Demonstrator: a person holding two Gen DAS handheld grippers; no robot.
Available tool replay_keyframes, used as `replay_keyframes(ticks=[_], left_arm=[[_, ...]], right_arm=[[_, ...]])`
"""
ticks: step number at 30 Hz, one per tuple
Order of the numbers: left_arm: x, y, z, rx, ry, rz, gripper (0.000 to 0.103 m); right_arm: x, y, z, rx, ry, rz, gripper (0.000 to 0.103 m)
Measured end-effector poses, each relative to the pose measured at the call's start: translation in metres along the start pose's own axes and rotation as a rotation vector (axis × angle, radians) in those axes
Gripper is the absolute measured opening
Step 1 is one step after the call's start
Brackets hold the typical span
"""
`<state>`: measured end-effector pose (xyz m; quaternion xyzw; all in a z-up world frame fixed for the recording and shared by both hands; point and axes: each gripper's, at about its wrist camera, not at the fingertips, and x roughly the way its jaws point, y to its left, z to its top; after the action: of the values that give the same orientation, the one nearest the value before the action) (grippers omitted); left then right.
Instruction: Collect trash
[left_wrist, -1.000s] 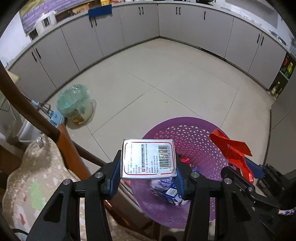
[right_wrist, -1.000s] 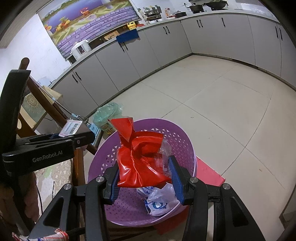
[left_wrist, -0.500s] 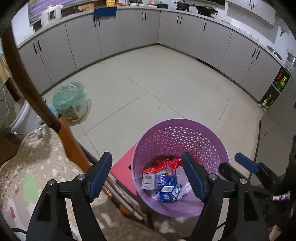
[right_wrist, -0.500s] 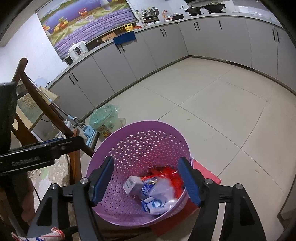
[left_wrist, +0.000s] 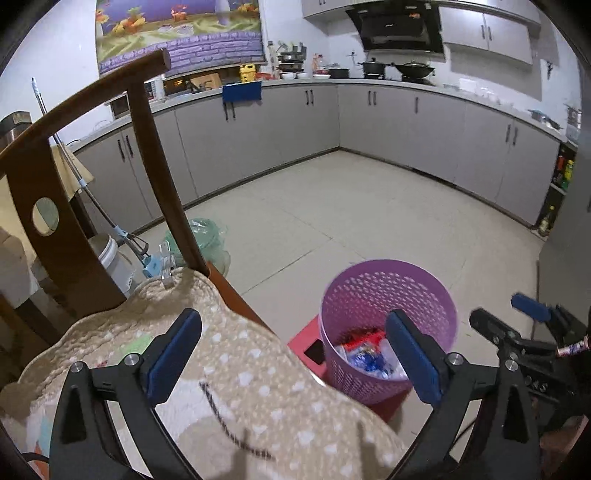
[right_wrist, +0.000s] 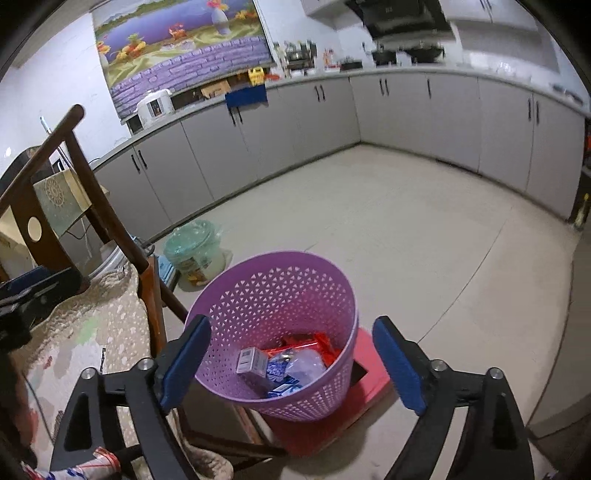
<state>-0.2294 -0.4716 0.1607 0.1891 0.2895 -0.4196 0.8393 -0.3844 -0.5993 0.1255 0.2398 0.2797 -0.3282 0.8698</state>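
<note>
A purple perforated basket (left_wrist: 388, 295) (right_wrist: 280, 295) stands on a red stool (right_wrist: 365, 380) on the floor. Inside lie a white carton (right_wrist: 252, 361), a red wrapper (right_wrist: 306, 341) and blue-and-white packets (left_wrist: 364, 360). My left gripper (left_wrist: 293, 356) is open and empty, raised over a chair's beige cushion (left_wrist: 236, 387), left of the basket. My right gripper (right_wrist: 291, 363) is open and empty, above and in front of the basket. The right gripper also shows at the right edge of the left wrist view (left_wrist: 517, 328).
A wooden chair (left_wrist: 147, 147) (right_wrist: 85, 192) with the cushion stands left of the basket. A bin lined with a green bag (right_wrist: 194, 245) sits on the tiled floor behind it. Grey cabinets (left_wrist: 406, 125) line the walls.
Both grippers opened and dropped the white carton and the red wrapper into the basket. Both then rose and pulled back, the left one over the chair cushion.
</note>
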Motion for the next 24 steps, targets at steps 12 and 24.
replay_keyframes(ticks=[12, 24], left_arm=[[-0.105, 0.04, -0.026, -0.078, -0.133, 0.08, 0.099], [-0.226, 0.077, -0.051, -0.162, -0.328, 0.217, 0.103]], right_arm=[[-0.111, 0.05, -0.007, -0.214, -0.21, -0.178, 0.102], [-0.195, 0.102, -0.002, -0.337, -0.409, -0.314, 0.103]])
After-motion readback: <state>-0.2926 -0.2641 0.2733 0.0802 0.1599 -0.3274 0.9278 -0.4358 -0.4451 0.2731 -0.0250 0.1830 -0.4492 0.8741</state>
